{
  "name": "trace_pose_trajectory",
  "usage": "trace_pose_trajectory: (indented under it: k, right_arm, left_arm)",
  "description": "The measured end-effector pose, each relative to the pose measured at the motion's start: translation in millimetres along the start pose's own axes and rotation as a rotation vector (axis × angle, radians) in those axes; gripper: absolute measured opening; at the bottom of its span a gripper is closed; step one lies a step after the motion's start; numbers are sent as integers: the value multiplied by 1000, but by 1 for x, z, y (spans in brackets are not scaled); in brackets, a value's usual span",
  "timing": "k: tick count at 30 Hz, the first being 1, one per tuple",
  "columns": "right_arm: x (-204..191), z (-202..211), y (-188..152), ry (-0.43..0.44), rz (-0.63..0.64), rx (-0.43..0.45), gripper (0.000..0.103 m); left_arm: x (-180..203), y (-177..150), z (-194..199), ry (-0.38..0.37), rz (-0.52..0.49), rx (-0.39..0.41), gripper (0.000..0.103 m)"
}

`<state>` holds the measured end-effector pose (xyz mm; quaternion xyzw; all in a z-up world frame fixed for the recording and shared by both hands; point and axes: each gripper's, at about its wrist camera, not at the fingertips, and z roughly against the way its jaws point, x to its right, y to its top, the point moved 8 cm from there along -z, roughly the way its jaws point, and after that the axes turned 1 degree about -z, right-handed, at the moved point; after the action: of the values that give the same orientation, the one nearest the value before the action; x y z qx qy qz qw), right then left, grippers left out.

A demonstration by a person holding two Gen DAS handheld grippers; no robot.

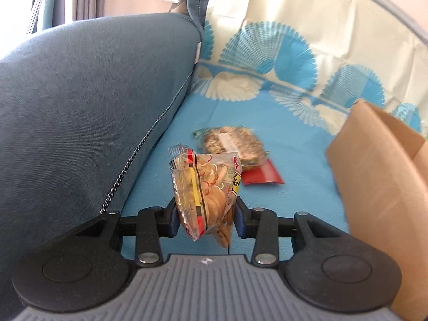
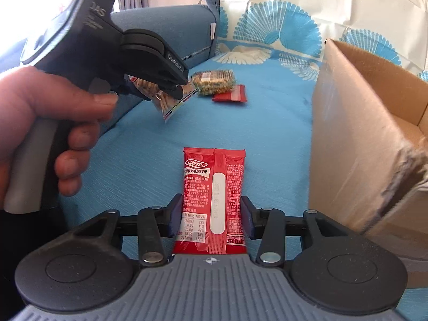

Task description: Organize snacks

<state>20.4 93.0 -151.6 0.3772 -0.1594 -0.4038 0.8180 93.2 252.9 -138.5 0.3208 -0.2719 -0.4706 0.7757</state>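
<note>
The left gripper (image 1: 205, 215) is clamped on a clear packet of biscuits (image 1: 206, 190) and holds it up off the blue sofa cover (image 2: 165, 139), beside the grey-blue armrest (image 1: 88, 107). The right gripper (image 2: 211, 218) has its pads pressed to both sides of a red snack packet (image 2: 214, 195), printed side up. Further back on the cover a clear-wrapped seeded snack bar (image 2: 214, 81) lies touching a small red packet (image 2: 231, 95), and an open cardboard box (image 2: 355, 123) stands to the right.
</note>
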Motion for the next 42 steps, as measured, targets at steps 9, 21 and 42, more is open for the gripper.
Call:
trace_pose_trajectory:
  k: [9,21,42]
  right_arm:
    - [1,27,19,-6,17,59,46]
    - [7,99,61,-13,71,192,46]
    - [103,154,51,-22,-161,374,46]
  left_arm:
    - [22,1,73,-114,-159,64,43]
    - [12,-1,111,-167,-44,220,44]
    - [29,-7,102,-134,-178,219,44]
